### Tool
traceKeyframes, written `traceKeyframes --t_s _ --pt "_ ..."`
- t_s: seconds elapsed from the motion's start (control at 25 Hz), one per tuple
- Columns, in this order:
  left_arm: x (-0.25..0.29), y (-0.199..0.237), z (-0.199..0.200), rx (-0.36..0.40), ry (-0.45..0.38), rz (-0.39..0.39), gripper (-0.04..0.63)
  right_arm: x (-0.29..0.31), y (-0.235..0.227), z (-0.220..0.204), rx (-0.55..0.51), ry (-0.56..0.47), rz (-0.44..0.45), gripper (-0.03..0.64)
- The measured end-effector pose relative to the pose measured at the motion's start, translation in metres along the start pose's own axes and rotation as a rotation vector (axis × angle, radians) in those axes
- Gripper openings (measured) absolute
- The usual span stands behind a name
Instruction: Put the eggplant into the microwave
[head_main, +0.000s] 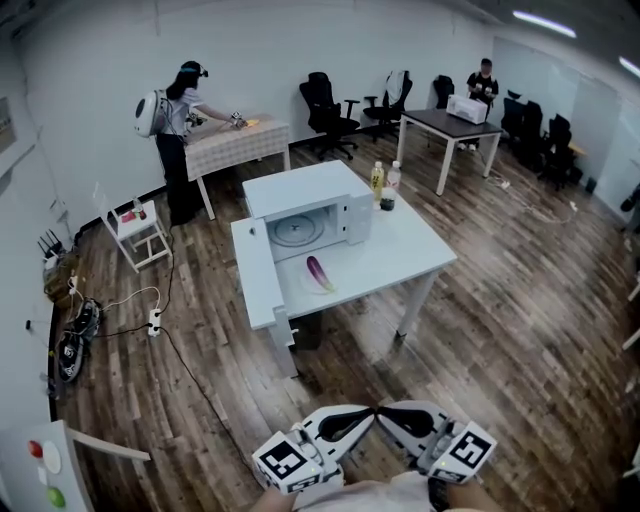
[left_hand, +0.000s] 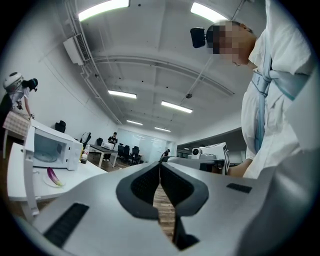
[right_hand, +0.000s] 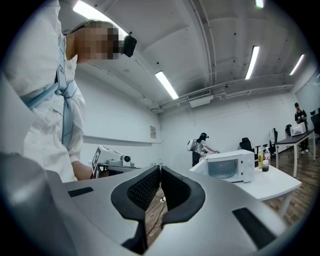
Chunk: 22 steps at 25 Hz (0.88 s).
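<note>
Head view: one eggplant (head_main: 318, 272) before one open microwave (head_main: 300, 200); left tool (head_main: 369, 411) and right tool (head_main: 384, 411) closed, empty.

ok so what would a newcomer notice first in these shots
The white microwave with its door open, on the white table mid-room, and the purple eggplant lying just in front of it. At the head view's bottom edge, the left gripper and right gripper point at each other, both shut and empty.
</note>
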<state>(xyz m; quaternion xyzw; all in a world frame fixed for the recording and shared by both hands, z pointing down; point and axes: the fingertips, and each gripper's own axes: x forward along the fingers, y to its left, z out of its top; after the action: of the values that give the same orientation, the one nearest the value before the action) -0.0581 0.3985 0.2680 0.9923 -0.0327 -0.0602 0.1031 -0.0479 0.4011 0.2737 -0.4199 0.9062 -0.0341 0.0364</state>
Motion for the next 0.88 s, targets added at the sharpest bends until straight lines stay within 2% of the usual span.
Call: traceKeyframes --t_s 0.16,0.32,0.48,0.56,0.76,0.88 --pt "0.000 0.031 0.000 0.012 -0.018 0.024 0.006 0.025 -0.019 0.002 -0.012 0.008 0.013 0.034" --pt "0.008 0.057 0.001 -0.019 -0.038 0.050 0.006 0.041 -0.040 -0.001 -0.006 0.029 0.040 0.035" --pt "0.023 0.089 0.000 -0.012 -0.023 0.073 0.008 0.058 -0.073 -0.001 0.012 0.015 0.073 0.034" --pt "0.030 0.109 -0.004 -0.002 -0.011 0.096 0.006 0.068 -0.092 -0.002 0.022 0.010 0.098 0.035" --pt "0.060 0.175 0.013 -0.028 -0.066 0.163 0.008 0.103 -0.158 -0.005 0.048 0.028 0.163 0.035" --pt "0.078 0.217 0.012 -0.023 -0.060 0.195 0.008 0.123 -0.198 -0.005 0.054 0.029 0.194 0.035"
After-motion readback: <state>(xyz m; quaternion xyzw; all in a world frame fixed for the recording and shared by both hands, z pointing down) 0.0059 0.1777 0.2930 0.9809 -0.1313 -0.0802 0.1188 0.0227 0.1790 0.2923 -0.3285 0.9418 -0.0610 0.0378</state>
